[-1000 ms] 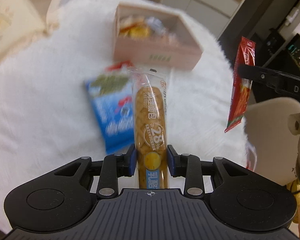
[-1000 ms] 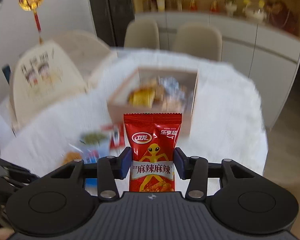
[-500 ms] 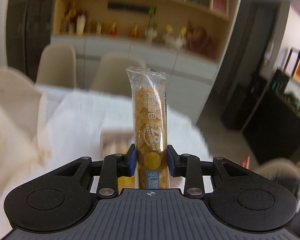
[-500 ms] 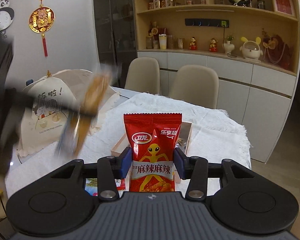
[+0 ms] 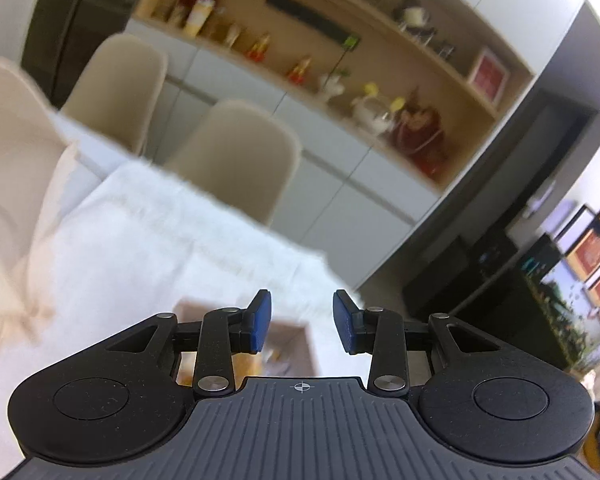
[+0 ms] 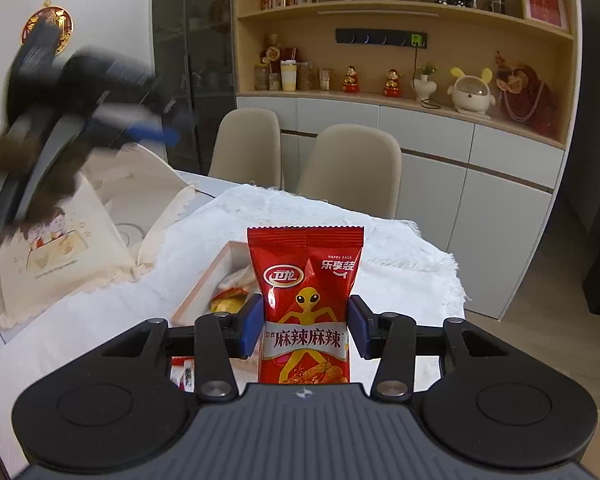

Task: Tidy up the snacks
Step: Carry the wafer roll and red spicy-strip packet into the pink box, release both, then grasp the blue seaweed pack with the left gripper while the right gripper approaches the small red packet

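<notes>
My left gripper [image 5: 301,322] is open and empty, raised above the table with the pink snack box [image 5: 288,344] just below its fingers. It also shows blurred at upper left in the right wrist view [image 6: 80,112]. My right gripper [image 6: 304,328] is shut on a red spicy snack packet [image 6: 305,304], held upright above the table. The pink box [image 6: 204,292] with yellow wrapped snacks [image 6: 230,300] inside lies right behind that packet on the white tablecloth [image 6: 112,312].
A cream cloth bag [image 6: 60,248] lies at the table's left. A small red-and-white packet [image 6: 182,372] lies on the cloth near my right gripper. Two beige chairs [image 6: 352,168] stand behind the table, before a white cabinet and shelves.
My left gripper has opened and the long bread packet it held is gone from its jaws. The left gripper swung up and tilted. My right gripper keeps the red packet and has risen.
</notes>
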Motion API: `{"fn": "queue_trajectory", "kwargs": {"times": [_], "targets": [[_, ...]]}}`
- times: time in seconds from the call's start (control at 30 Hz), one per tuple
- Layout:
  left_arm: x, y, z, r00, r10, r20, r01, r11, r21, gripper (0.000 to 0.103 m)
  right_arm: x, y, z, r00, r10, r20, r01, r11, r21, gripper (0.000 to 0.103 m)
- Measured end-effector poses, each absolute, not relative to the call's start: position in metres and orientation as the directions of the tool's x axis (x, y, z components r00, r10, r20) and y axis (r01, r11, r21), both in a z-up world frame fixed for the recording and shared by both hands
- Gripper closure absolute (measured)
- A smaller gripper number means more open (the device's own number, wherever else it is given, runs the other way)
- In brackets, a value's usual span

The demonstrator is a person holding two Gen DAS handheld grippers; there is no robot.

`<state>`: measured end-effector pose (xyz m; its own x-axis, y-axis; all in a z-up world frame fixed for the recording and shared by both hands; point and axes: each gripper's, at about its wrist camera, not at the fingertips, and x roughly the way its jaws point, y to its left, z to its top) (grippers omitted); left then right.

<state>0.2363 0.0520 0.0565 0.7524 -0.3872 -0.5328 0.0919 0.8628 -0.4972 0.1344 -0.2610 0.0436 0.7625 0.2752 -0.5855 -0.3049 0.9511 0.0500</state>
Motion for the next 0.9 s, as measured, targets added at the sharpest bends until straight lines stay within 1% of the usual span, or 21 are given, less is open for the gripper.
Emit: {"fn": "queue_trajectory", "kwargs": {"times": [0.1,0.23,0.27,0.3,0.33,0.37,0.43,0.53,0.6,0.77,0.9], "targets": [[0.218,0.06,0.022,0.713,-0.364,-0.6,0.041,0.875,-0.482,0.065,0.173,-0.252,0.057,0.733,0.31,-0.606,-0.322,0.942,0.093,0.058],[0.192,0.07,-0.019,0.668,-0.328,-0.668,-0.038,0.881,-0.471,0.065,0.244,-0.229,0.067,0.658,0.331,-0.677,-0.314,0.937,0.153,0.057],[0.185,0.07,-0.028,0.654,-0.319,-0.686,-0.051,0.886,-0.461,0.065,0.264,-0.222,0.064,0.635,0.328,-0.699,-0.309,0.938,0.16,0.055],[0.178,0.071,-0.035,0.642,-0.304,-0.704,-0.067,0.892,-0.446,0.065,0.281,-0.215,0.058,0.611,0.332,-0.719,-0.311,0.936,0.168,0.046],[0.167,0.072,-0.042,0.629,-0.285,-0.723,-0.081,0.901,-0.426,0.065,0.299,-0.209,0.049,0.58,0.33,-0.744,-0.307,0.935,0.175,0.042],[0.16,0.07,-0.048,0.616,-0.268,-0.74,-0.088,0.911,-0.404,0.065,0.314,-0.204,0.038,0.558,0.315,-0.768,-0.286,0.942,0.178,0.039],[0.144,0.067,-0.058,0.595,-0.243,-0.766,-0.088,0.928,-0.362,0.065,0.329,-0.195,0.015,0.512,0.3,-0.805,-0.254,0.948,0.191,0.039],[0.129,0.06,-0.069,0.571,-0.213,-0.793,-0.088,0.944,-0.317,0.065,0.325,-0.189,-0.018,0.427,0.359,-0.83,-0.246,0.929,0.276,0.039],[0.121,0.058,-0.072,0.557,-0.204,-0.805,-0.091,0.948,-0.304,0.065,0.309,-0.182,-0.035,0.392,0.382,-0.837,-0.275,0.917,0.289,0.039],[0.119,0.056,-0.075,0.548,-0.209,-0.81,-0.092,0.947,-0.306,0.065,0.265,-0.166,-0.07,0.362,0.34,-0.868,-0.366,0.908,0.203,0.039],[0.115,0.053,-0.074,0.549,-0.204,-0.81,-0.084,0.951,-0.297,0.065,0.236,-0.163,-0.092,0.363,0.3,-0.882,-0.405,0.903,0.14,0.039]]}}
